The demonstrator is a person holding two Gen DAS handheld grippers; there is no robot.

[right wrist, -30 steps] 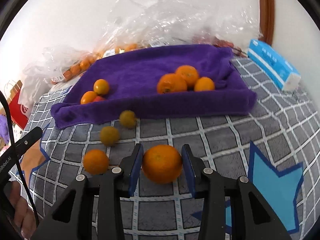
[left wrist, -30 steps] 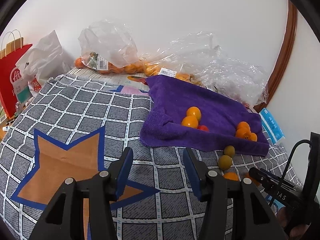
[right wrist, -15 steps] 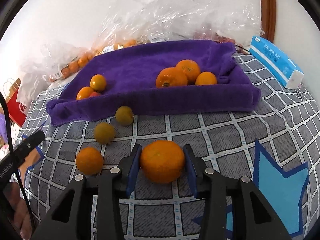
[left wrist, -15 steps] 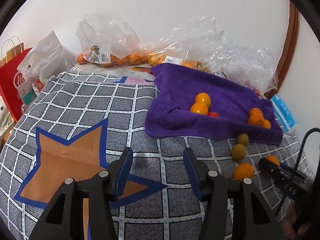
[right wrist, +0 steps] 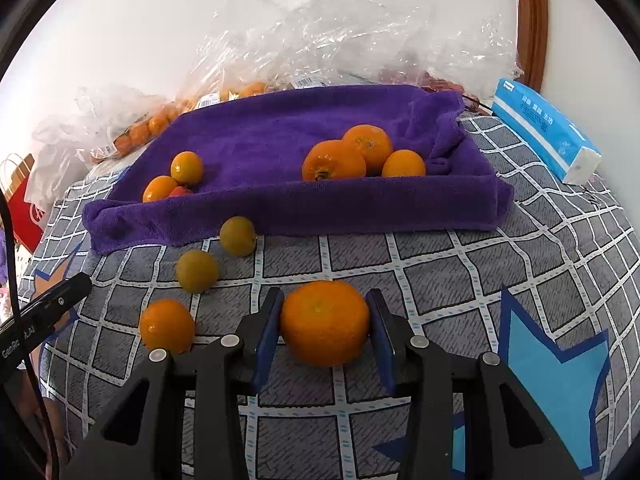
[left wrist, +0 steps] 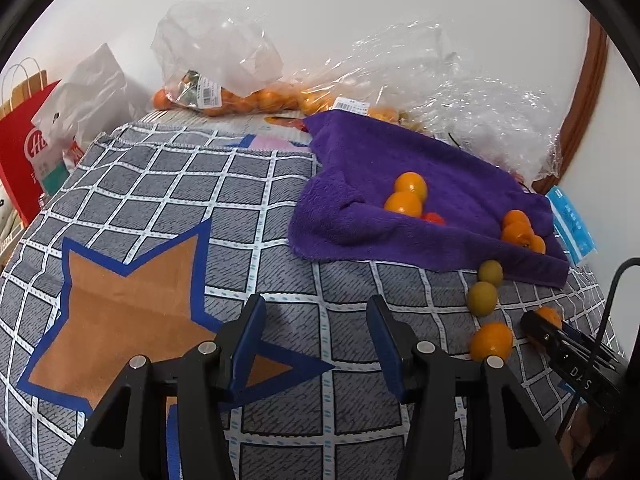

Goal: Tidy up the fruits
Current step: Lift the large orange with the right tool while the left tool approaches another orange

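Note:
My right gripper (right wrist: 325, 296) is shut on a large orange (right wrist: 325, 322), its blue pads pressing both sides just above the checked cloth (right wrist: 440, 264). Behind it lies a purple towel (right wrist: 280, 136) holding three oranges (right wrist: 344, 156) at the right and two small ones (right wrist: 186, 168) at the left. Two greenish fruits (right wrist: 237, 236) (right wrist: 197, 271) and a small orange (right wrist: 167, 325) lie loose in front of the towel. My left gripper (left wrist: 315, 304) stands open and empty over the cloth, left of those loose fruits (left wrist: 491, 341).
Clear plastic bags of oranges (left wrist: 224, 96) and crumpled wrap (right wrist: 360, 40) line the wall behind the towel. A blue tissue pack (right wrist: 544, 136) lies at the right and a red paper bag (left wrist: 24, 152) at the far left. A wooden frame (left wrist: 588, 92) curves up the right side.
The left wrist view has swung slightly right, bringing the loose fruits more into view. The right gripper keeps the large orange between its pads and has hardly moved.

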